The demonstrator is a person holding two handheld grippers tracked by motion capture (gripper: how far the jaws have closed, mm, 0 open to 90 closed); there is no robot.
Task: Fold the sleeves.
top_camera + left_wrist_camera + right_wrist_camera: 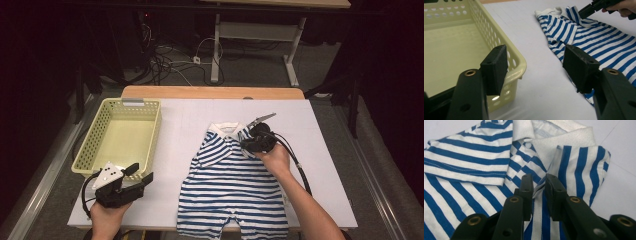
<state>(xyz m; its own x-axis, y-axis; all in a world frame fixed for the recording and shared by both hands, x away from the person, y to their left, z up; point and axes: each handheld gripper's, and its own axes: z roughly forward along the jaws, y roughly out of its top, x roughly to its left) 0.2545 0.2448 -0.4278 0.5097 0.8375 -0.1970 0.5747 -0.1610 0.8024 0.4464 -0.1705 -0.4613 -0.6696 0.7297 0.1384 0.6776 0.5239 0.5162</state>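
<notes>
text: none legible | labels: none | numbers: none

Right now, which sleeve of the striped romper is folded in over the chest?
The sleeve beside the right gripper: its stripes run upright across the body's. The other sleeve lies spread flat.

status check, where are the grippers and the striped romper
Left gripper open, idle by yellow basket. Right gripper at folded sleeve of striped romper, fabric between slightly parted fingers. Nothing in the way.

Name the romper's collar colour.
White collar on the blue-striped romper; clearest in the right gripper view.
</notes>
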